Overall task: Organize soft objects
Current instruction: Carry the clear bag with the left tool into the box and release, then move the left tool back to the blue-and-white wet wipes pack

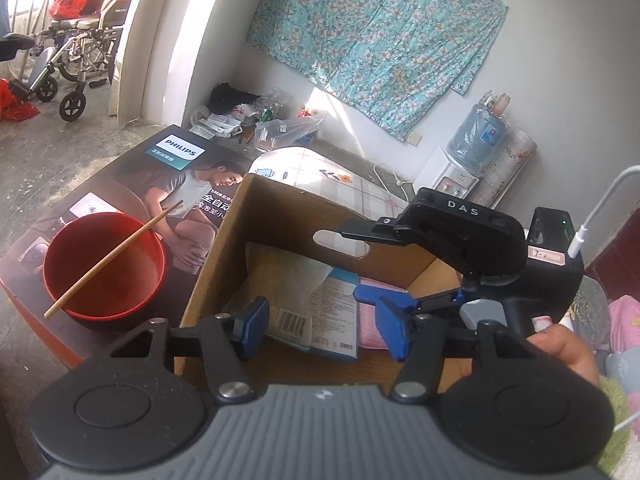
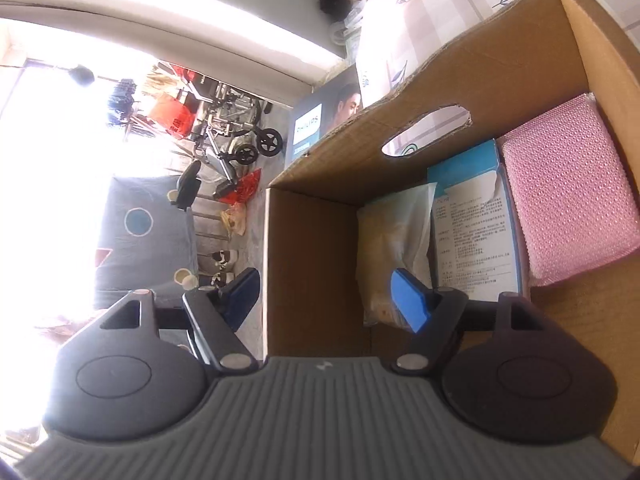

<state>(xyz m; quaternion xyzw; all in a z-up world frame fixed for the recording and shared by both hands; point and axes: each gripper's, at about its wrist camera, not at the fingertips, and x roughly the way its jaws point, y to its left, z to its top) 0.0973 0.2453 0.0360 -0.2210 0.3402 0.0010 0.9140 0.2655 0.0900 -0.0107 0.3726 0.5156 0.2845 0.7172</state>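
An open cardboard box [image 1: 276, 216] [image 2: 316, 264] holds a pink textured sponge pad [image 2: 568, 200] [image 1: 372, 328], a blue printed packet [image 2: 476, 224] [image 1: 332, 320] and a clear bag with something beige inside [image 2: 392, 248] [image 1: 280, 272]. My left gripper [image 1: 324, 328] hangs open over the box's near side with nothing between its blue pads. My right gripper [image 2: 326, 300] [image 1: 356, 264] is open too and turned on its side. It reaches in from the right, one finger inside the box and one outside its wall. A hand [image 1: 560, 348] holds it.
Left of the box, a red bowl [image 1: 104, 268] with a chopstick across it stands on a flat Philips carton [image 1: 180, 156]. Pink and green soft things [image 1: 624, 324] lie at the right edge. A water dispenser [image 1: 476, 140] stands by the wall, a wheelchair [image 1: 68, 64] near the doorway.
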